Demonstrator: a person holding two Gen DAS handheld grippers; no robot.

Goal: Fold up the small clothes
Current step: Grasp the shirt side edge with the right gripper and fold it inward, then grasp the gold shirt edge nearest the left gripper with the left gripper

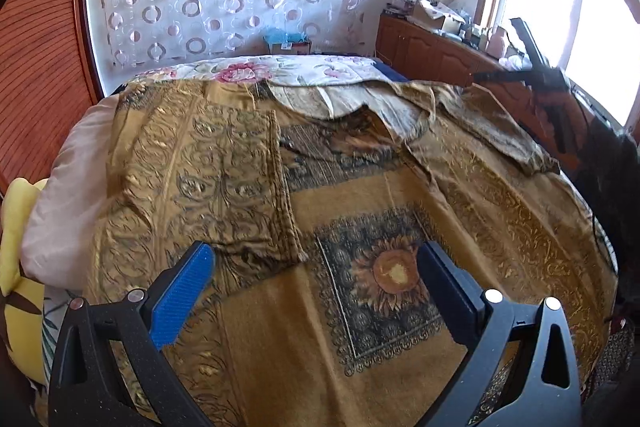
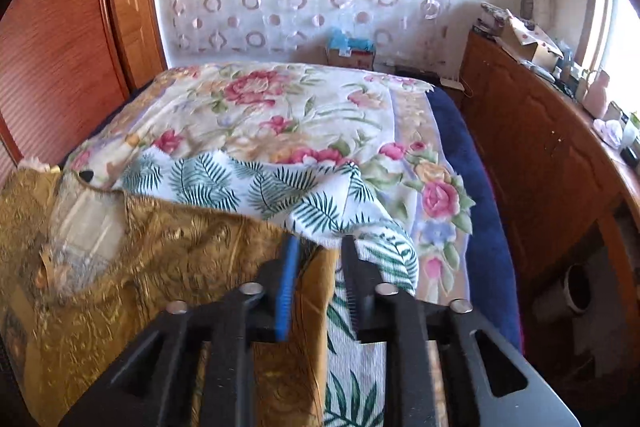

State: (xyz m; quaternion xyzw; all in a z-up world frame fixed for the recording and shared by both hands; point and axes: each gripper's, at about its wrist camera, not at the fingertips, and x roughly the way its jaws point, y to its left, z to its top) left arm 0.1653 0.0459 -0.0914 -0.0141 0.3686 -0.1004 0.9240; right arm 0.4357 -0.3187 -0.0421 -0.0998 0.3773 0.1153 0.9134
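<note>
I see my right gripper (image 2: 318, 283) low over the bed (image 2: 480, 163), its jaws a little apart with the mustard patterned garment's (image 2: 192, 267) edge under the blue pad (image 2: 286, 291); I cannot tell if the pads press it. The garment lies left of the gripper, its neckline further left. Just beyond the gripper sits a palm-leaf cloth (image 2: 256, 183), then a floral sheet (image 2: 288, 99). A wooden cabinet (image 2: 532, 147) stands to the right of the gripper.

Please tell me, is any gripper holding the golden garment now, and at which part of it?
Nothing is held. The left gripper stands wide open above the golden garment. The right gripper is slightly open at the garment's edge, not pressing it.
</note>
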